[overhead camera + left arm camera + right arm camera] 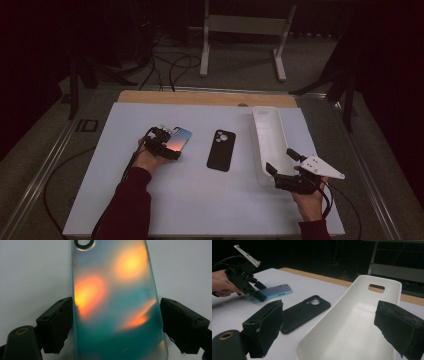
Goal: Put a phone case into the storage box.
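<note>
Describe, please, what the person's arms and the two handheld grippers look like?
Dark red sleeves cover both forearms. The left gripper and right gripper are black with padded jaws; the right carries a grey three-cornered plate. Black cables trail from them.

We can read no text, label, brand, number or sign anywhere. The iridescent teal-and-orange phone case (115, 305), the matte black phone case (221, 149) and the long white plastic tray (268, 131) all show plain, unmarked surfaces to us.
</note>
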A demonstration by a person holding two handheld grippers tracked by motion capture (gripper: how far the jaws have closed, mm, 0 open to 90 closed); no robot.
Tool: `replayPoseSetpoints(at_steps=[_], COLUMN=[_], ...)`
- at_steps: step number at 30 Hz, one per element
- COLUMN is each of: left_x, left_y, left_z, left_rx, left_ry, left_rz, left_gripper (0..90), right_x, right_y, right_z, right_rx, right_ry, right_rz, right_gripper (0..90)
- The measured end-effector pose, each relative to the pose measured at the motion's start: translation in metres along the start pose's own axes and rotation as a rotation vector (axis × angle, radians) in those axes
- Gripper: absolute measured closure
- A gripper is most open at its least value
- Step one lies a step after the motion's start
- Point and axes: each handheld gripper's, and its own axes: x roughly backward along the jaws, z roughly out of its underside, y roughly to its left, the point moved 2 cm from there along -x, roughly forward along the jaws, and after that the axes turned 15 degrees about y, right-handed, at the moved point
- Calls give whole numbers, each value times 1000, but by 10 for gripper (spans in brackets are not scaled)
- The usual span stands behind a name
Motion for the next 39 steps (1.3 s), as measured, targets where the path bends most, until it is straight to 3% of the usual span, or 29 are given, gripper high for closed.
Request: replayPoseSetpoints(at_steps=[5, 12, 22, 39], left_x=[1, 14, 38, 70], left_y=[-2, -6, -9, -31], left_z=[0, -1, 0, 2], left_rx=[-10, -6, 0, -82], left_ry=[-10, -77, -164, -278], left_rz=[-21, -32, -12, 11], left_gripper=[166, 169, 170, 170], right_x=[1, 1, -1, -6], right_y=[-2, -2, -1, 4], right_z=[0, 0, -1, -9], right_rx=[-4, -3, 0, 6], right_ry=[-2, -3, 6, 40], right_rz=[3, 1, -5, -38], right_gripper=[85, 85, 85, 84])
